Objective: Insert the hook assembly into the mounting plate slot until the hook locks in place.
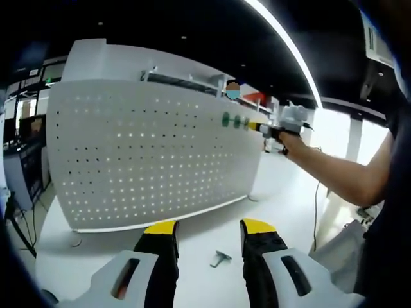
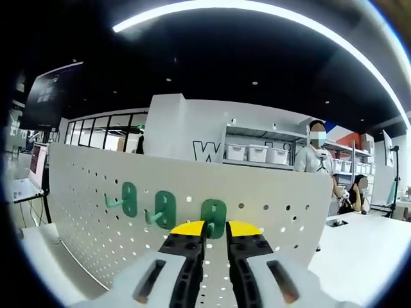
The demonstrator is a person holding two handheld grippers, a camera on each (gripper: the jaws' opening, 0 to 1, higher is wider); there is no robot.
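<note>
Jaws of the right gripper [image 2: 216, 230] stand almost together, with a thin gap, and they seem pinched on the third green hook [image 2: 213, 217], which sits against the white pegboard [image 2: 282, 212]. I cannot see the contact itself, so the hold is my judgement. On the pegboard, beside this hook, two more green hooks [image 2: 165, 209] [image 2: 128, 199] already hang in a row.

The left gripper [image 1: 210, 234] has its jaws well apart and holds nothing. It hovers over the white table [image 1: 212, 221], in front of the pegboard's lower edge. Between its jaws, on the table near the pegboard, lies a small metal piece [image 1: 220, 258]; what it is I cannot tell.

The risk, as I judge it, is a release too early: if the hook's tabs are not fully in the holes, it may tip out and fall behind the pegboard. A push at an angle could also shift the free-standing pegboard, because nothing steadies it.
</note>
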